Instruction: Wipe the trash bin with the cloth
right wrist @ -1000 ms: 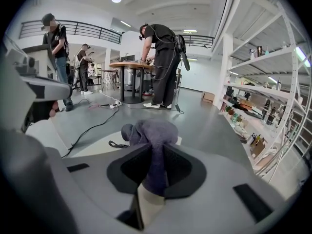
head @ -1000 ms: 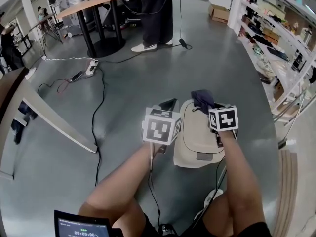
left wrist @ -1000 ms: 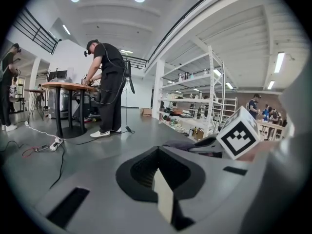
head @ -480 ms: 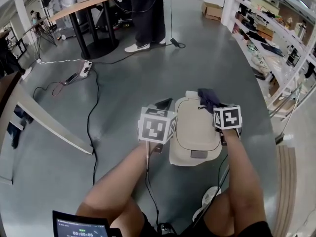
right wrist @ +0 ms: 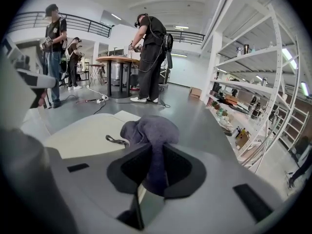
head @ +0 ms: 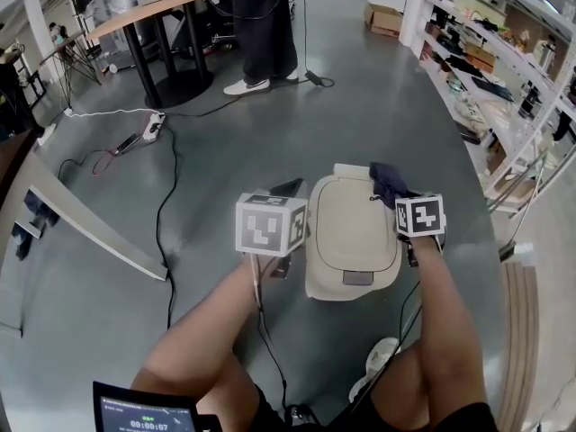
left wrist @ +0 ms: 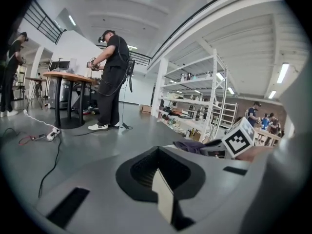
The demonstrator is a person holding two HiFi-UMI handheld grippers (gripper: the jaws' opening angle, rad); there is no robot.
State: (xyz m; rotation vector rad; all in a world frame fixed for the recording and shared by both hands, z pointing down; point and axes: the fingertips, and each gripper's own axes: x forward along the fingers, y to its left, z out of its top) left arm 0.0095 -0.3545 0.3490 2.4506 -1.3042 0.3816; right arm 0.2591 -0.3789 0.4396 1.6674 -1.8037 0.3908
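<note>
Grey floor (head: 270, 133) carries the beige plastic trash bin (head: 353, 232); your right claw (right wrist: 152, 177) pinches the soft, limp purple cloth (right wrist: 148, 128) mid-bunch; left claw (left wrist: 163, 199) pressed together, empty.

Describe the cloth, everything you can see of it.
The cloth is dark purplish-grey soft fabric, bunched into a rounded wad, with a small dark loop at its left side. One end runs down into the right gripper, whose jaws are closed on it. The wad rests on the far right corner of the beige trash bin lid.
</note>
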